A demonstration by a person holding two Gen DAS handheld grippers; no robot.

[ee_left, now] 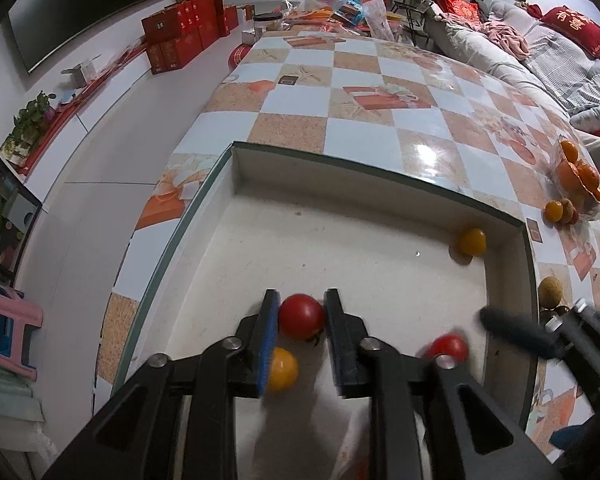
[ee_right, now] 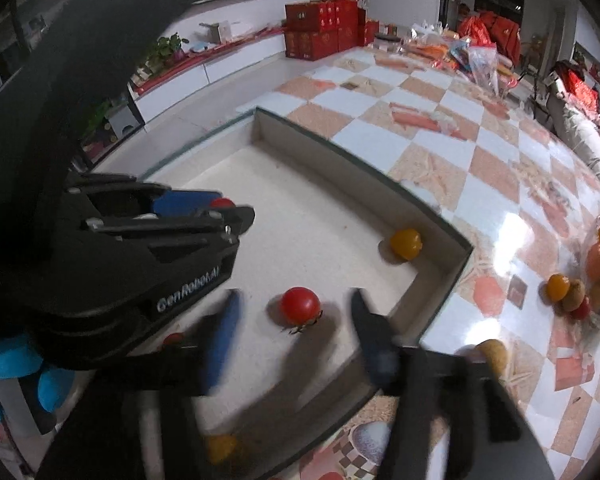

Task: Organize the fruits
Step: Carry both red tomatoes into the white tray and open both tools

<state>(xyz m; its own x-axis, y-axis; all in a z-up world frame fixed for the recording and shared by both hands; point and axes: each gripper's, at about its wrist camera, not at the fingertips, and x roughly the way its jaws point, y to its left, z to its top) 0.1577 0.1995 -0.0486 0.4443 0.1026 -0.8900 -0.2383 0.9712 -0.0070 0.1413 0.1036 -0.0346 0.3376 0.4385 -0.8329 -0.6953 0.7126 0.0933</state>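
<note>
A shallow white box (ee_left: 380,176) with a dark green rim sits on the checkered table. My left gripper (ee_left: 301,304) is shut on a red tomato (ee_left: 301,316) just above the box floor. A yellow tomato (ee_left: 282,368) lies under its left finger, another yellow one (ee_left: 472,241) in the far right corner, and a second red tomato (ee_left: 448,347) near the right wall. My right gripper (ee_right: 296,308) is open and empty, its fingers straddling that red tomato (ee_right: 300,306) on the box floor. The left gripper (ee_right: 220,208) shows in the right wrist view with its tomato (ee_right: 222,202).
A clear bag of orange fruits (ee_left: 580,176) lies at the table's right edge, with loose fruits (ee_left: 558,211) beside it. A brownish fruit (ee_left: 549,290) lies just outside the box's right wall. Clutter and red boxes (ee_left: 180,36) stand at the far end.
</note>
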